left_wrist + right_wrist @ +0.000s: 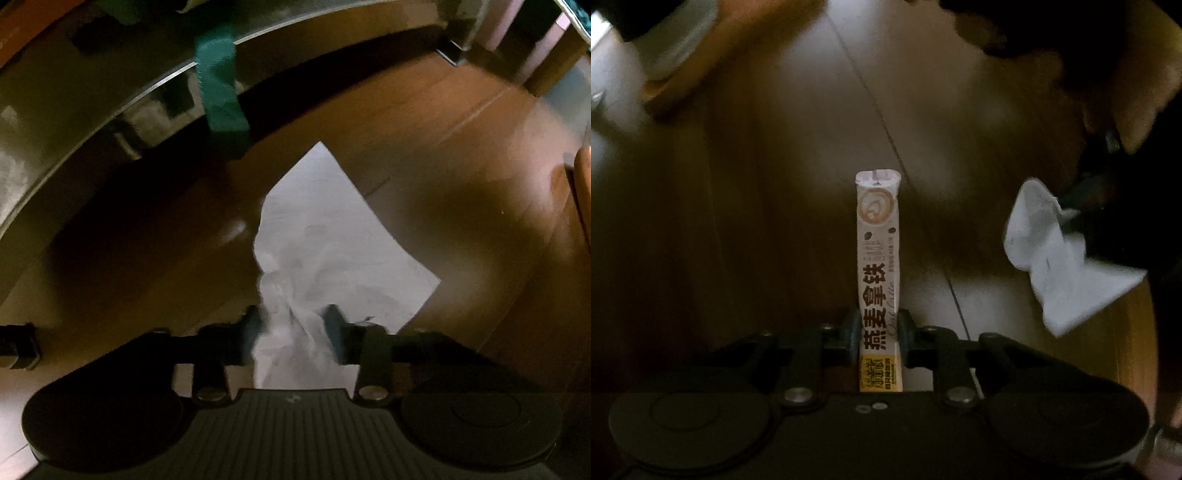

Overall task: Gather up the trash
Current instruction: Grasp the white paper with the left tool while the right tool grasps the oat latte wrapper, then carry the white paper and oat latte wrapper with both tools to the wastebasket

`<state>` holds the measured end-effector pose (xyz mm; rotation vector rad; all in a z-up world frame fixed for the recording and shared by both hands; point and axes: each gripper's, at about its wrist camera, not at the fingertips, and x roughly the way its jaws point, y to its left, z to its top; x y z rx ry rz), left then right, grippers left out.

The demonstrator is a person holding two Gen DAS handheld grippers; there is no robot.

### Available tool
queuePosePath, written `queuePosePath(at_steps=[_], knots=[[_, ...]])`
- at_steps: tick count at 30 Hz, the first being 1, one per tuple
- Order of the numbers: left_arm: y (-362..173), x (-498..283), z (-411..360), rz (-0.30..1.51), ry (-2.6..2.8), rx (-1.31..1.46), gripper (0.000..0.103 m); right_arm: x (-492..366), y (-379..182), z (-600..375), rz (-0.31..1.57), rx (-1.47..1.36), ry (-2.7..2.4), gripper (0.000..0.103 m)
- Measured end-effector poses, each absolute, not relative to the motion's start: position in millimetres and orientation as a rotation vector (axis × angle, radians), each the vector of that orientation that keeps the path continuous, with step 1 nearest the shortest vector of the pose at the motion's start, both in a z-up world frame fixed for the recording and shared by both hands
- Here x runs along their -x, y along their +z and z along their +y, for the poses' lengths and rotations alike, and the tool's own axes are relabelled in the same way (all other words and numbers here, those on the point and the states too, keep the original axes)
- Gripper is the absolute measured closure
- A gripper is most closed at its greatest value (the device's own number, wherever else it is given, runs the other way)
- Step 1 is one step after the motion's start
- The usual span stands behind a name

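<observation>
Item 1, left gripper [293, 326]: pointed steeply down at a wooden floor [461, 206]. Both pads pinch the crumpled end of a white paper tissue [325, 229]. The tissue bunches between the fingers, then fans out forward into a flat sheet with one pointed corner ahead and another out to the right. Whether the sheet lies on the boards or hangs just above them cannot be told.

Item 2, right gripper [879, 332]: pointed straight down. Its pads are clamped on a slim white instant-coffee stick sachet [877, 251], printed with dark Chinese characters, a latte emblem near the far end and a yellow label near the camera. The sachet runs straight forward from the fingers, its crimped far end free.

Item 3, surroundings, left view: a curved glass edge [155, 86] of low furniture arcs across the upper left, dark shadow beneath it. A teal strip [219, 85] hangs over that edge, just beyond the tissue's forward corner. Open floor lies to the right and centre; an orange-brown edge [583, 184] intrudes at the far right.

Item 4, surroundings, right view: the same tissue [1060, 254] shows at the right. Plank seams run diagonally; bare boards lie ahead and to the left of the sachet. The upper corners are blurred and unreadable.
</observation>
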<state>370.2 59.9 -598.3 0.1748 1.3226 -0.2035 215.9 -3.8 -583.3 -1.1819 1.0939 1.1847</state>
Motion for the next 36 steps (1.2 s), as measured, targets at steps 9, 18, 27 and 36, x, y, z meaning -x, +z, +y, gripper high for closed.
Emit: queuePosePath(at_steps=[9,18,27,36], knots=[[-571,-369,86,1.341,-0.156,-0.048,0.094,-247,-547,-28,1.232,1.172,0.955,0.085],[-487,-334,109,1.330,-0.111,-0.072,0.094,-289,-447,-48,1.236,1.019,0.676,0.086],[-366,-302,109,1.214,-0.061,0.009,0.094,-277,-328,-62,1.189,0.625,0.462,0.086],[-252,-255,97,1.031,-0.034,0.162,0.094,-255,-206,-105,0.964,0.345,0.436,0.086]])
